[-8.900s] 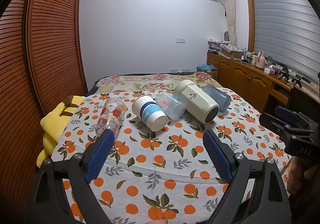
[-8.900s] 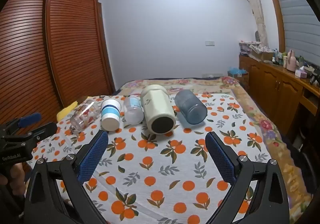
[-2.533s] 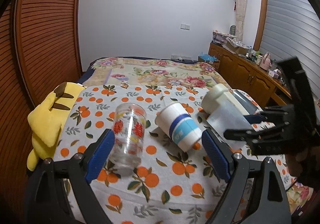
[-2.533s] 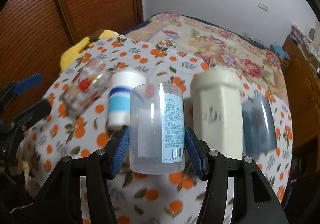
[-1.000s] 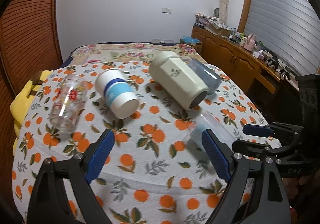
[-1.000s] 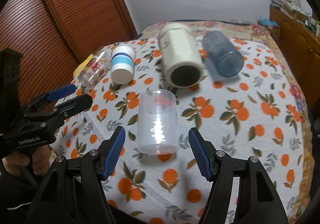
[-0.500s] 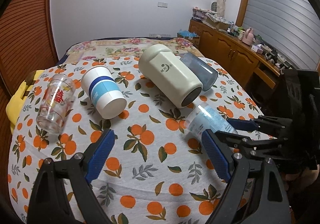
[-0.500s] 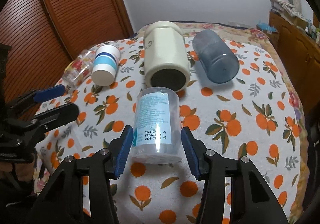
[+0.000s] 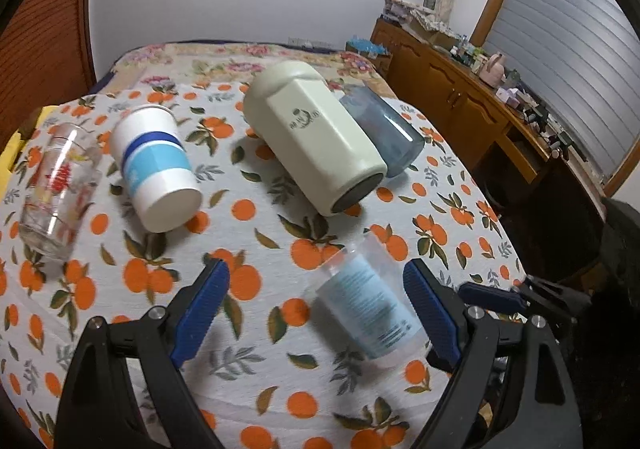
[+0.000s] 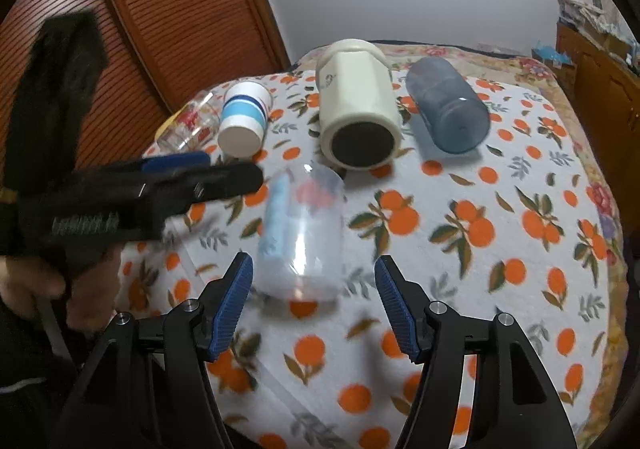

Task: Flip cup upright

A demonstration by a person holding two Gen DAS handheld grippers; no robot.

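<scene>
A clear plastic cup (image 10: 300, 233) with a pale blue label stands on the orange-print cloth, rim up, leaning toward the far side. It also shows in the left wrist view (image 9: 368, 301). My right gripper (image 10: 314, 305) is open, its blue pads either side of the cup's base without touching it. My left gripper (image 9: 316, 313) is open and empty; its right pad is close beside the cup. Its body shows in the right wrist view (image 10: 160, 193), left of the cup.
On their sides at the back lie a printed glass (image 9: 56, 185), a white-and-blue paper cup (image 9: 156, 169), a cream jar (image 9: 316, 137) and a blue tumbler (image 9: 384, 133). A wooden sideboard (image 9: 460, 89) stands right of the table; louvred doors (image 10: 172, 17) stand left.
My right gripper has opened and let go of the clear cup, which now stands on the cloth. My left gripper has moved in toward the cup.
</scene>
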